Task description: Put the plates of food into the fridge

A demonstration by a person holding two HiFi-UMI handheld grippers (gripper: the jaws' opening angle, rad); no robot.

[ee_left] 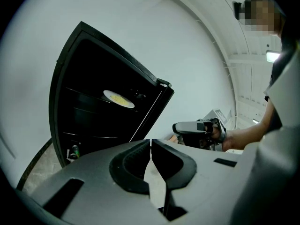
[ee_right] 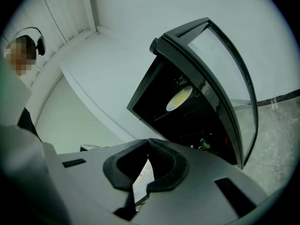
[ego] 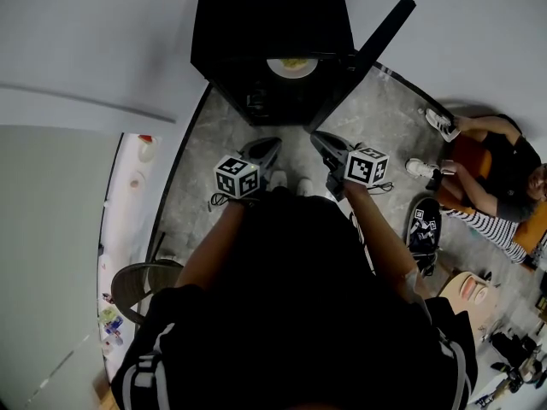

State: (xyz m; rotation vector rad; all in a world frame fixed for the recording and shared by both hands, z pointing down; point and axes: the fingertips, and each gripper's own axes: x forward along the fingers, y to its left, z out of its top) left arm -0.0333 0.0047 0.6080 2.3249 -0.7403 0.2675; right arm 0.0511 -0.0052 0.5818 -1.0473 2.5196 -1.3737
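Both tools are closed and empty: the left hand-held gripper (ee_left: 150,142) has its jaws tip to tip with nothing between them, and the right hand-held gripper (ee_right: 148,142) is pressed together in the same way. In the head view they hang side by side just below centre, aimed at 12 o'clock, where the black fridge (ego: 265,15) stands with its door (ego: 376,37) swung out toward 1 o'clock. One plate (ego: 292,67) of yellowish food sits on a shelf (ee_left: 89,92) in the upper part of the fridge.

With that plate placed and both tools free, the step in hand is probably shutting the door or fetching another plate. To shut it well, the right tool should press the flat of its closed jaws against the door's outer edge and swing it steadily, first checking that the plate's rim is clear of the door's path, so nothing jolts on the shelf.

The dark lower shelves hide most of their contents; only a small bottle (ee_right: 204,145) near the bottom shows. What the food is cannot be told, and no door handle is visible. A counter (ego: 124,220) at 8 o'clock carries things too blurred to name, so whether more plates wait is unclear. A seated person (ego: 500,173) at 3 o'clock is cut off by the frame.
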